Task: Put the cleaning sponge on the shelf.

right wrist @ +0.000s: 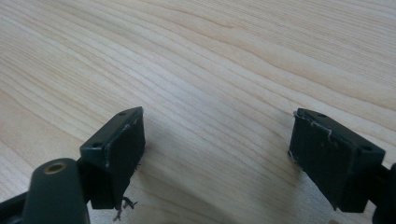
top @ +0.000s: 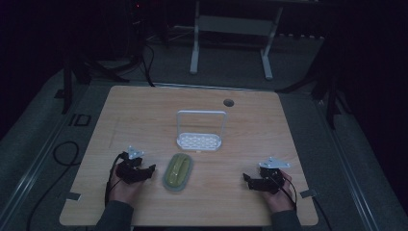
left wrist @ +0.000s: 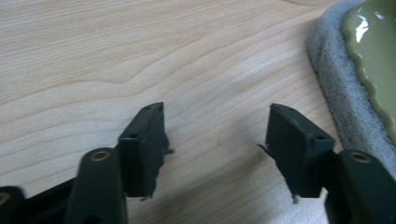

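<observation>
Sponge (top: 178, 172) near table (top: 144, 110) front edge, long axis 12-to-6, holder rack (top: 200, 139) at its 1 o'clock. Left gripper (top: 146, 172) nearer, sponge just beside at its 3 o'clock; jaws wide, empty. Right gripper (top: 248, 179) well apart, also wide, empty.

- The room's pretty dark overall; the wooden table (top: 144, 115) is really the only thing catching light, so I'll use it as the anchor.
- Table top is pale wood with clear grain and rounded corners, plus a small round cable hole (top: 228, 102) near its far edge.
- Grey carpeted floor (top: 38, 139) all around the table.
- Beyond the far edge stands a white metal frame (top: 231, 29) with two legs on flat feet.
- Dark stand legs (top: 67, 82) off the far left corner, more dark legs (top: 332, 91) off the far right.
- Black cable loop (top: 65, 154) on the floor left of the table.
- Everything further back is just blackness.
</observation>
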